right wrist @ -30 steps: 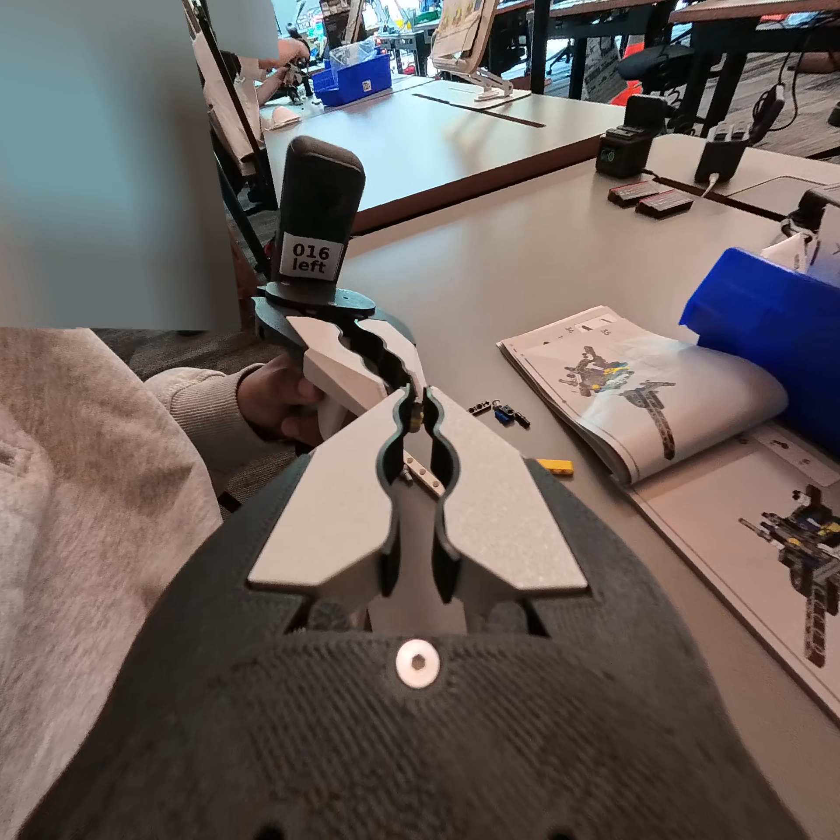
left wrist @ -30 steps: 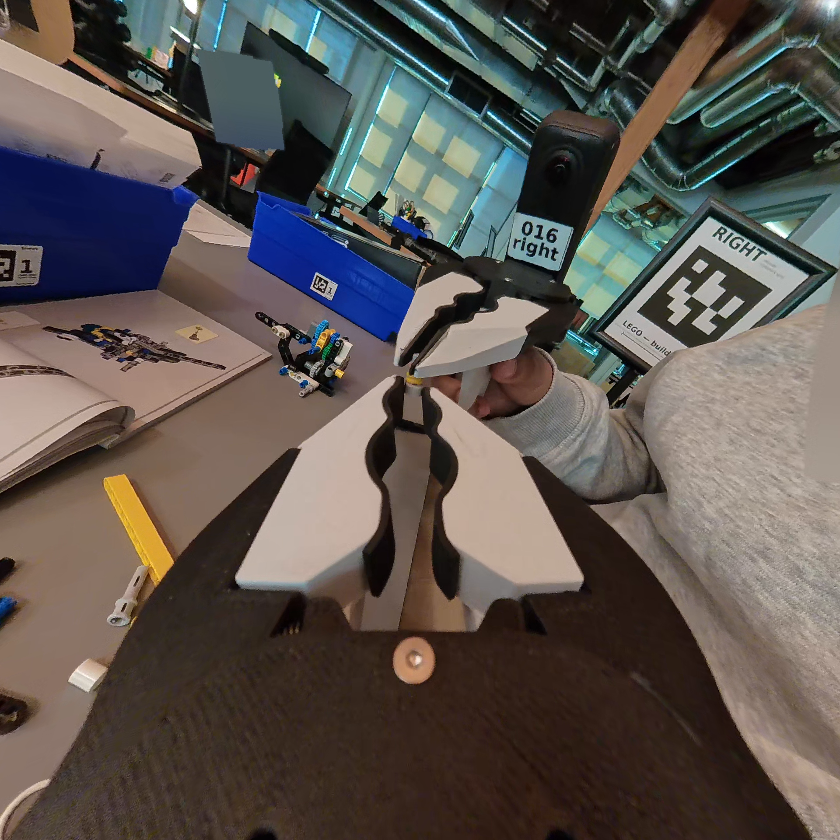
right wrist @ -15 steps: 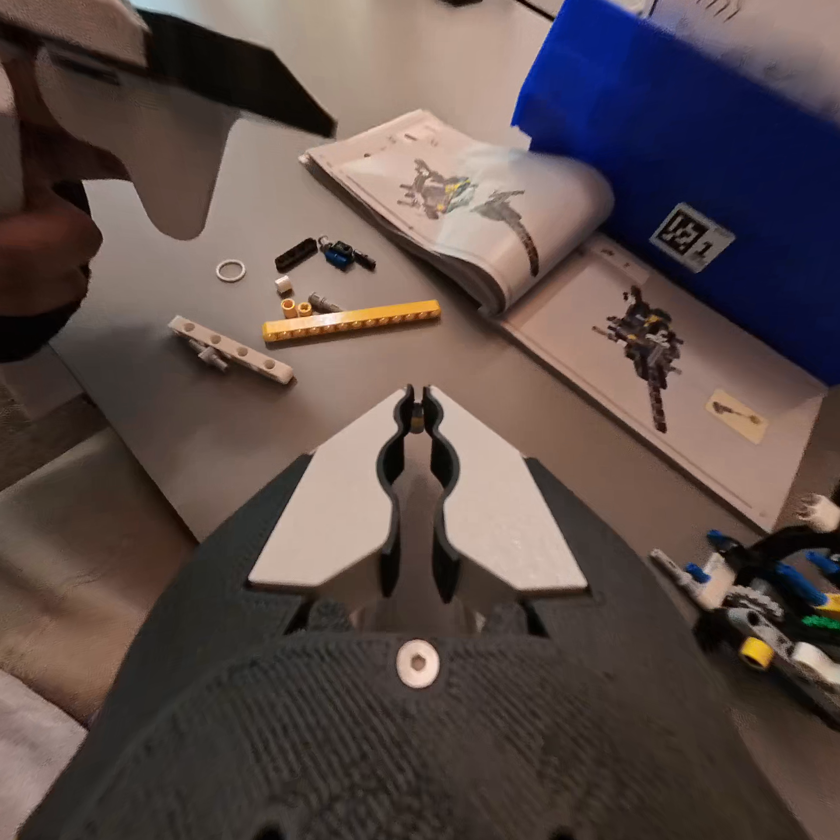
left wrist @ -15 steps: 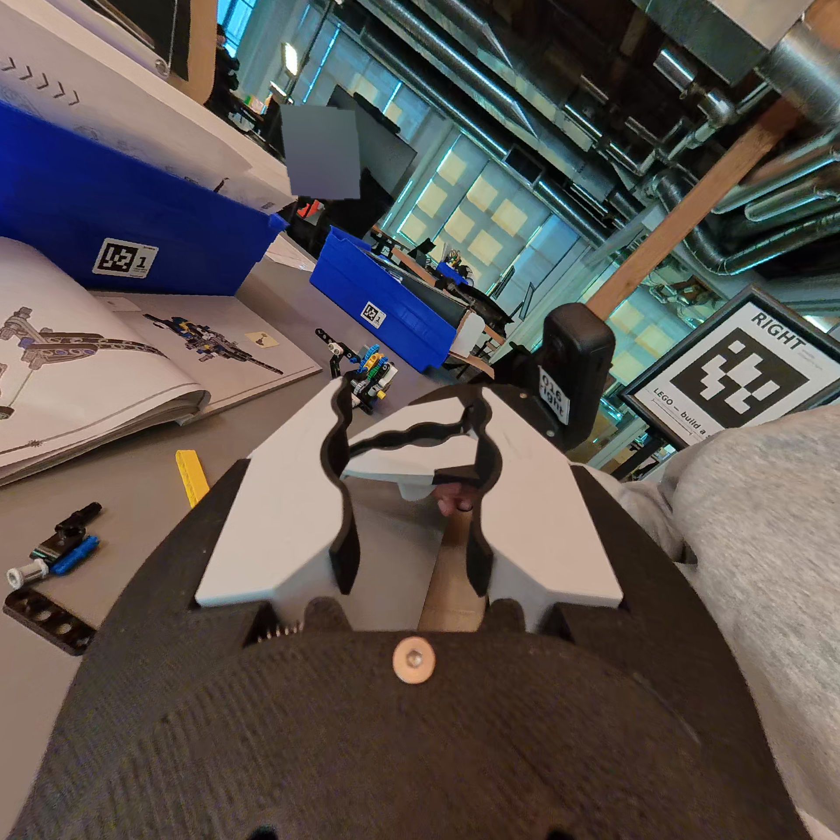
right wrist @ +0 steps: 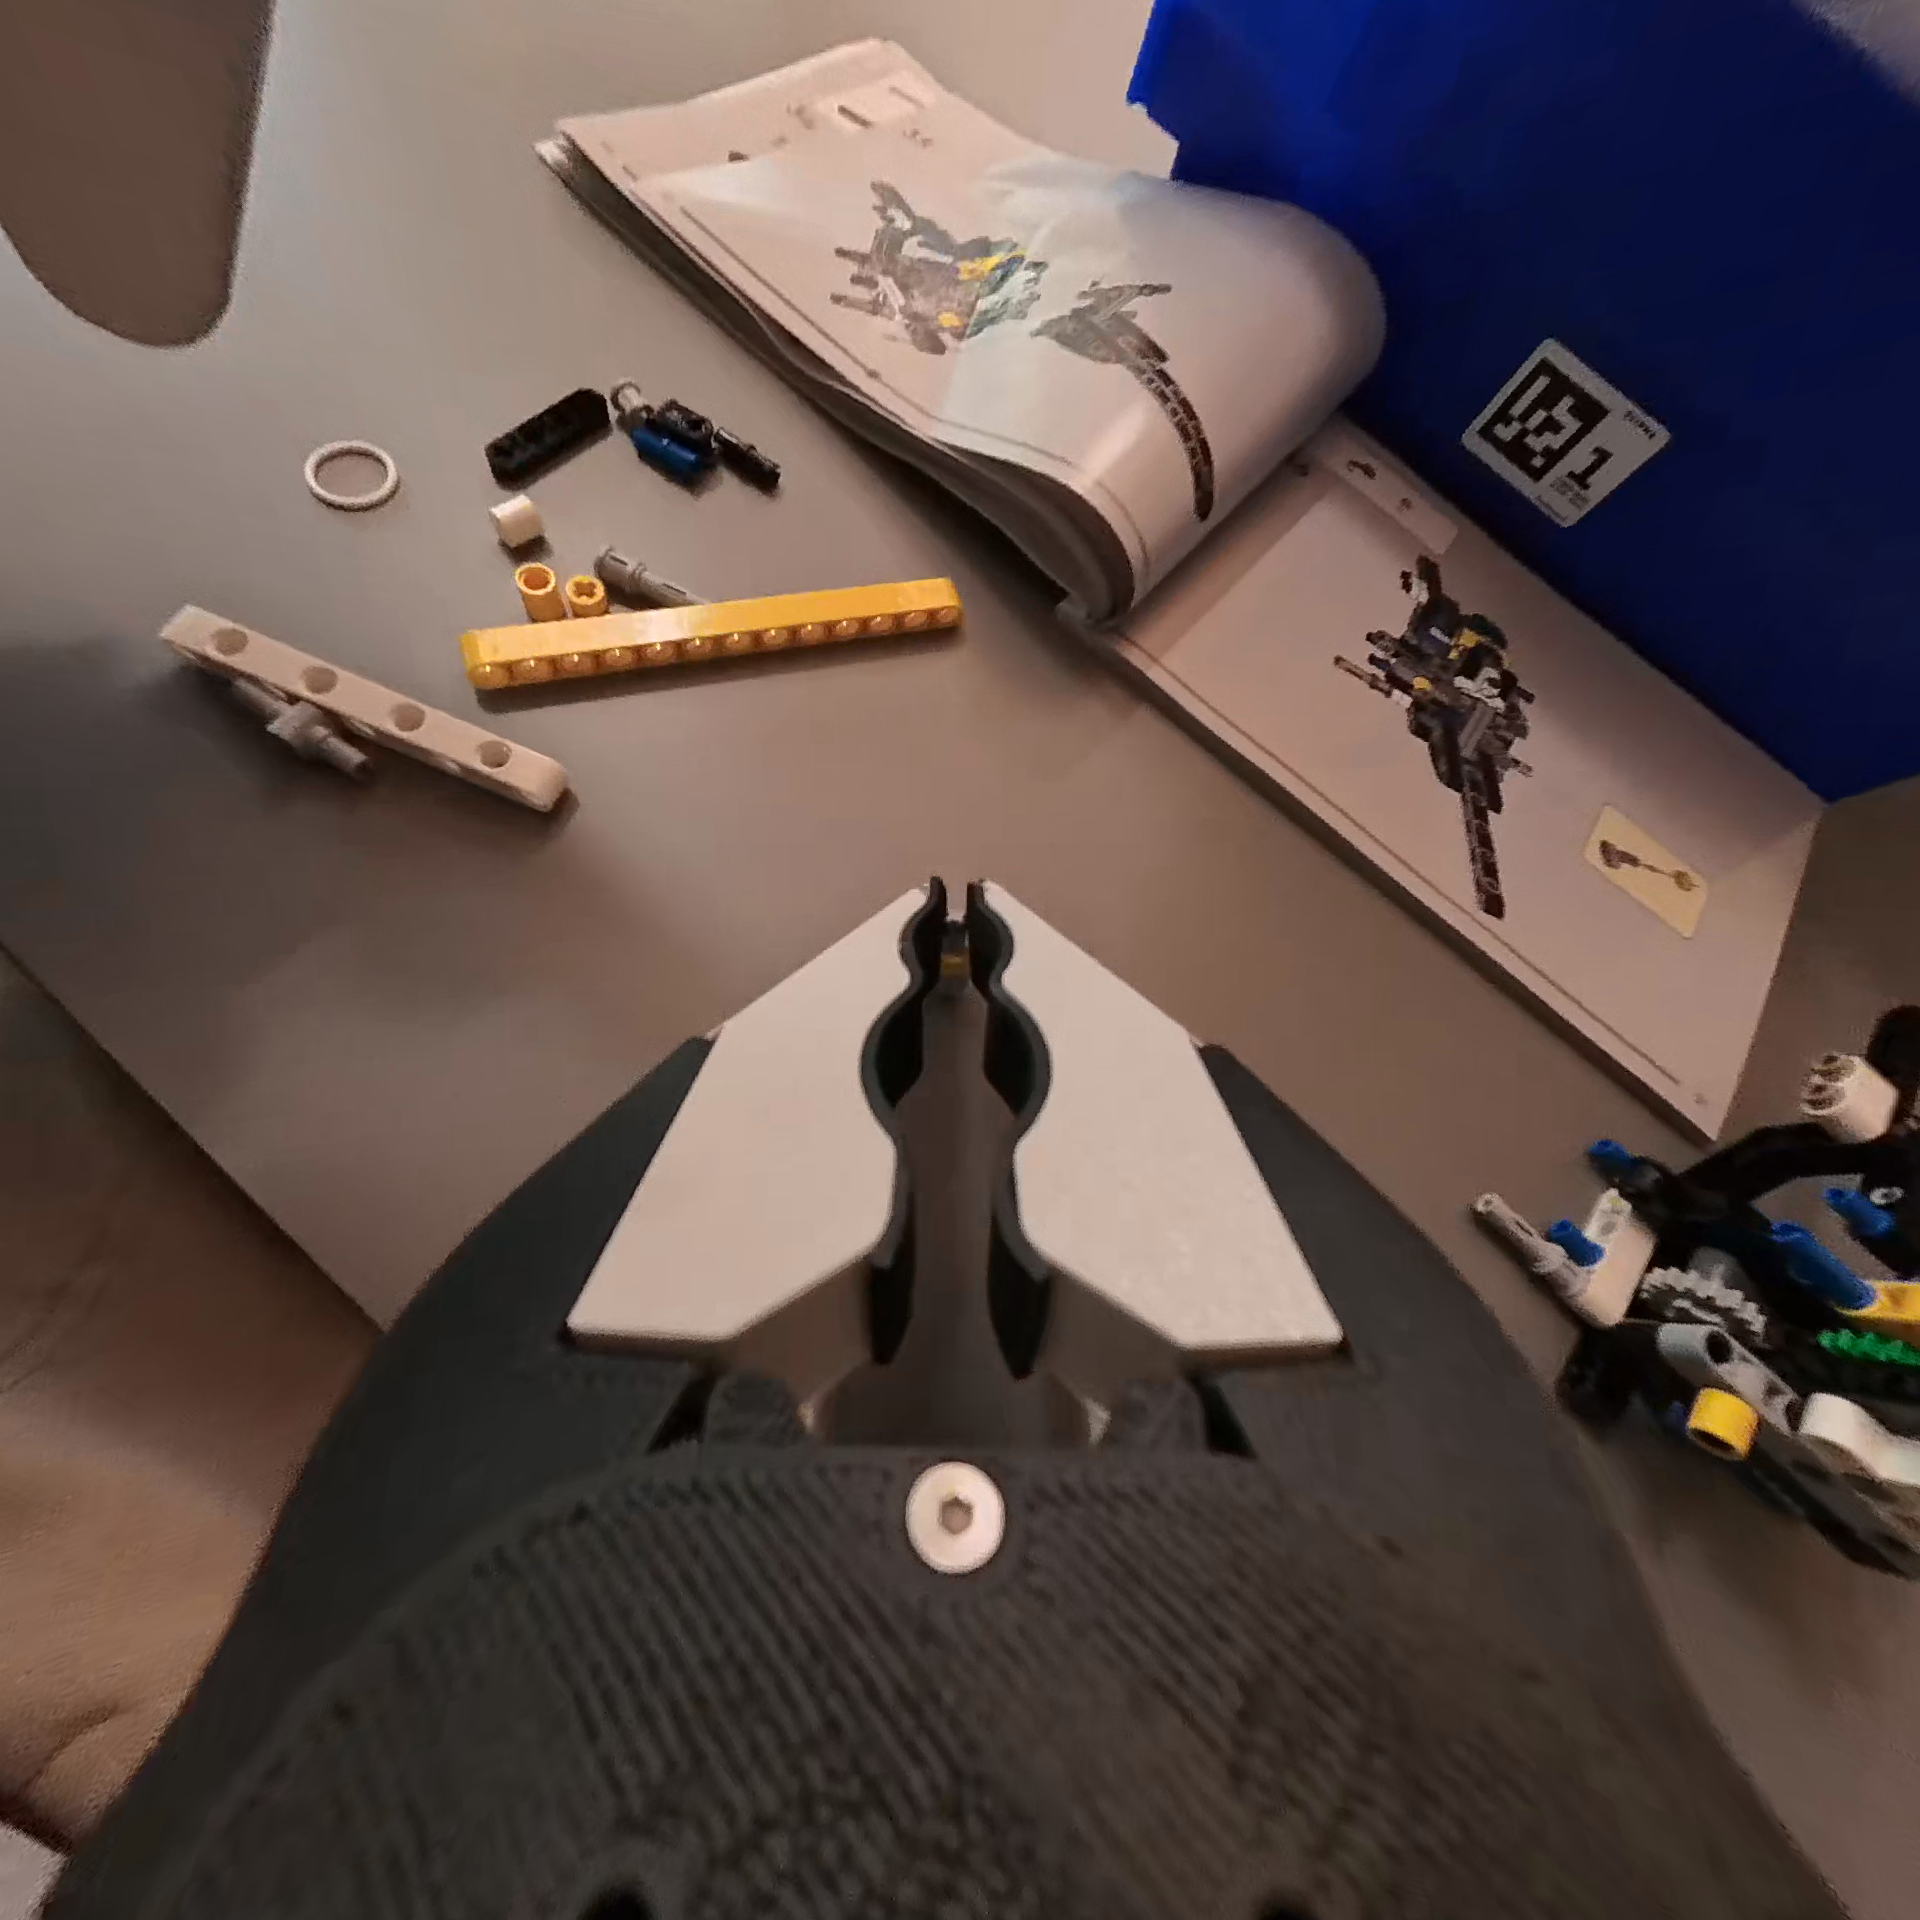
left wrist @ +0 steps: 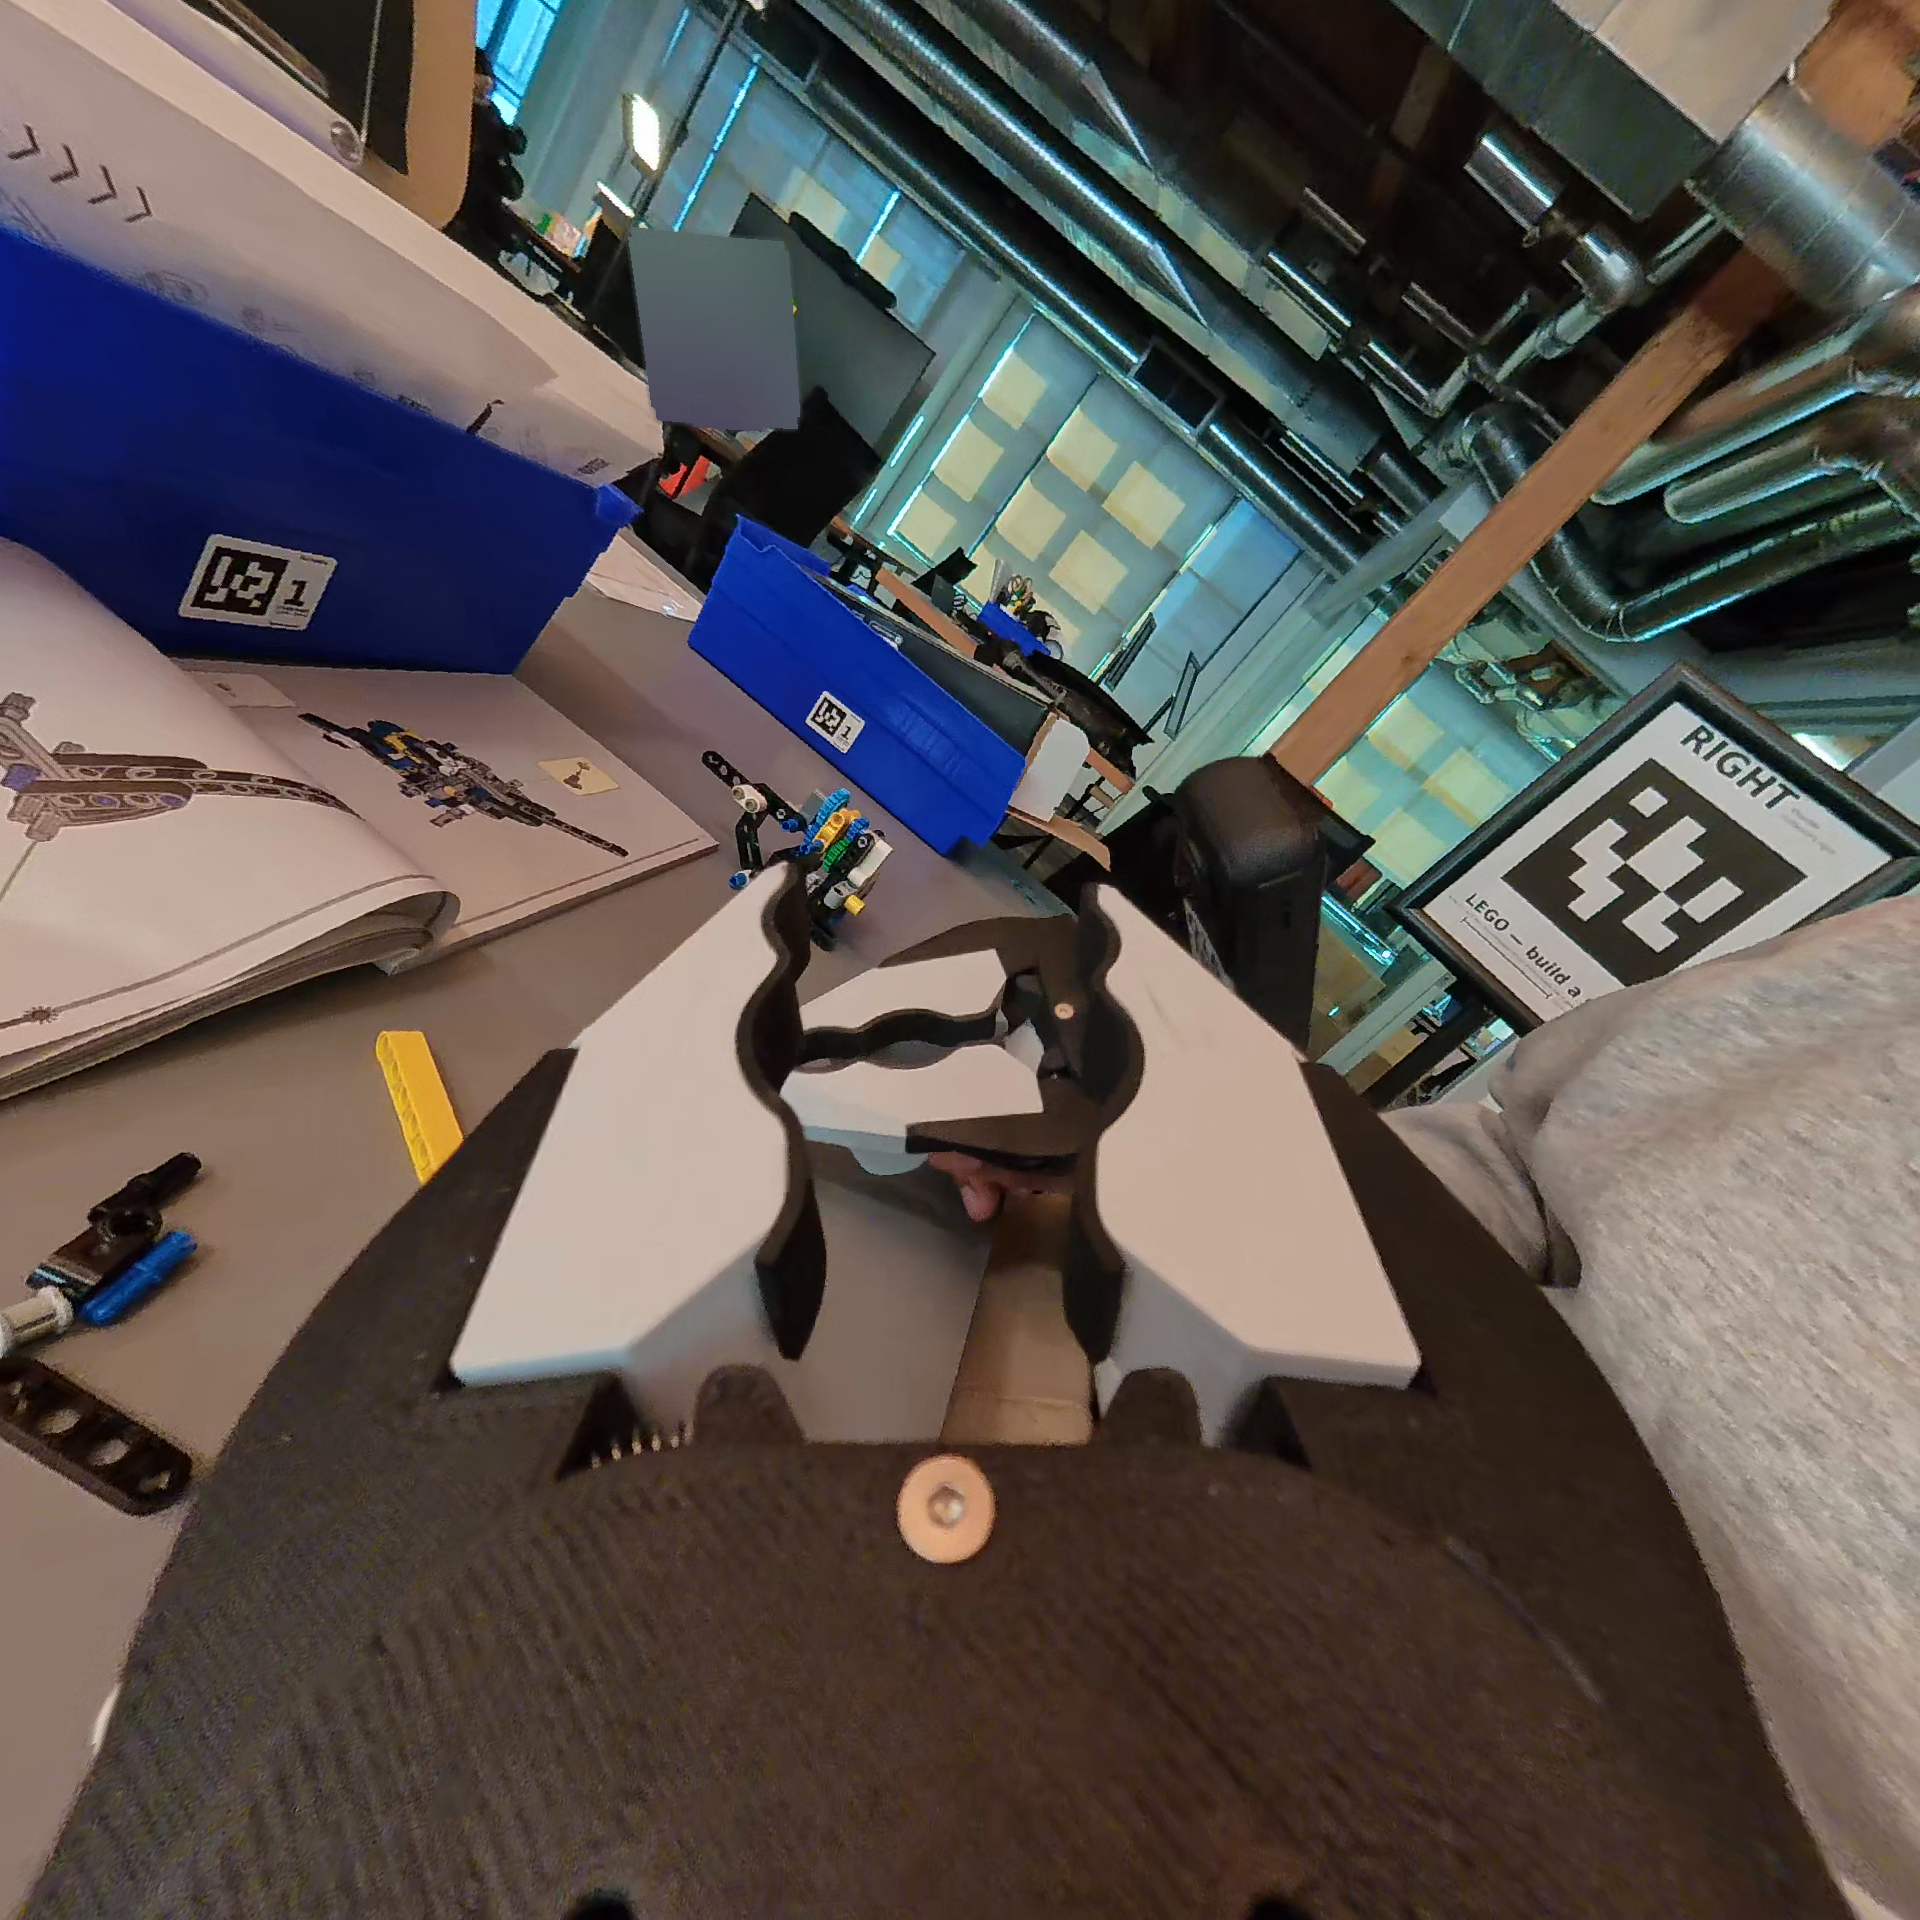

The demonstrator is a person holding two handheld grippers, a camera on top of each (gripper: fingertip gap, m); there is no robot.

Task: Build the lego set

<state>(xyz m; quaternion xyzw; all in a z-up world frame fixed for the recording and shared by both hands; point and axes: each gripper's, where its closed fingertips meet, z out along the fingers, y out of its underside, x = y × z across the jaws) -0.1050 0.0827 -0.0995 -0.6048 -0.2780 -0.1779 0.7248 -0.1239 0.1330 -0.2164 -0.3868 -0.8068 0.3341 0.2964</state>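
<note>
My right gripper [right wrist: 954, 896] is shut on a small yellow piece [right wrist: 954, 940] at its tips and hangs above the grey table [right wrist: 727, 831]. My left gripper [left wrist: 935, 899] is open and empty; through its gap the right gripper [left wrist: 914, 1049] shows, turned sideways. The part-built lego model [right wrist: 1818, 1320] stands at the right of the right wrist view and also shows in the left wrist view [left wrist: 821, 842]. Loose parts lie ahead of the right gripper: a long yellow beam [right wrist: 707, 634], a white beam [right wrist: 364, 707] with a grey pin, two yellow bushes [right wrist: 561, 592] and a white ring [right wrist: 351, 475].
The open instruction booklet [right wrist: 987, 312] lies against a blue bin [right wrist: 1558, 312]. A second blue bin [left wrist: 862, 707] stands behind the model. A black beam [left wrist: 83, 1434] and black and blue pins [left wrist: 114, 1257] lie at the left. A framed sign [left wrist: 1652, 873] stands at the right. The left gripper's tips are roughly 12 centimeters from the right gripper's.
My left gripper has opened and let go of the small piece. My right gripper has swung away with the yellow piece and now points down at the table.
</note>
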